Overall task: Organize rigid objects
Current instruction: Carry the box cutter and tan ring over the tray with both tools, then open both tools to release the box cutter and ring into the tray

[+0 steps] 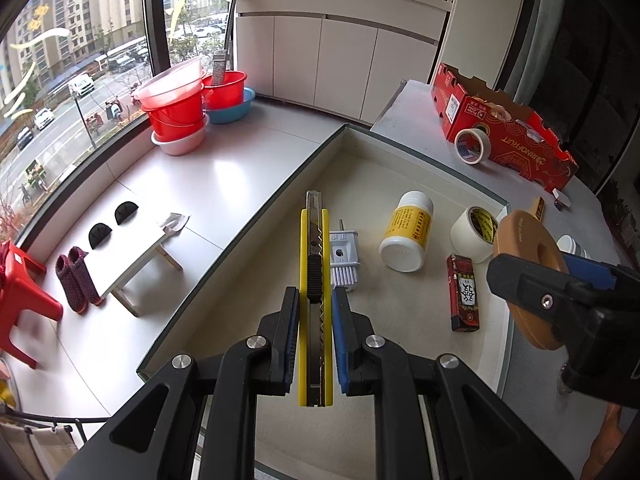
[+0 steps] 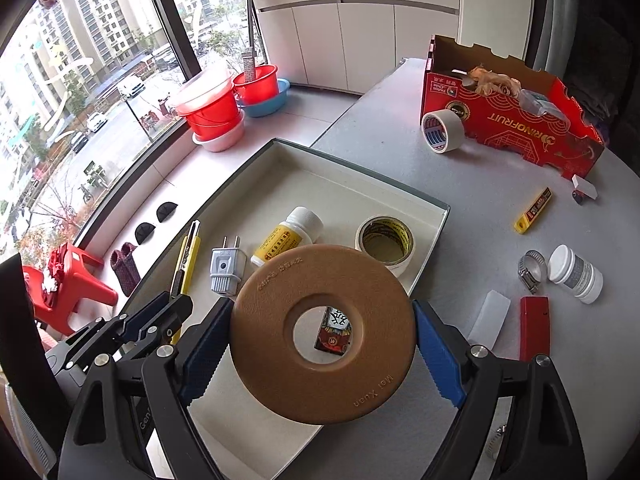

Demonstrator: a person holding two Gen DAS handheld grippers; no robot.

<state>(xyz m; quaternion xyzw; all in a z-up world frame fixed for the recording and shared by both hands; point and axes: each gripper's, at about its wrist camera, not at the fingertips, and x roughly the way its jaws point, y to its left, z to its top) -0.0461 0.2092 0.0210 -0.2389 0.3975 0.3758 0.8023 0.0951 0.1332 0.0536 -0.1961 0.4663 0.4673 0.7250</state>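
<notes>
Soft daylight comes in through the big window (image 1: 80, 80) on the left, so both pictures are bright. The white floor (image 1: 192, 184) shines with pale glare. Shadows are faint and soft. Straight lines bend near the edges, and the corners go black. The middle looks sharp; the red stool (image 1: 20, 300) at the edge is a bit blurry.

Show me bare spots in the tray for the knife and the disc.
Free: the far end of the tray, beyond the pill bottle and tape roll, and the near end. Crowded: the middle row, plug to tape, with a small red box just nearer.
</notes>
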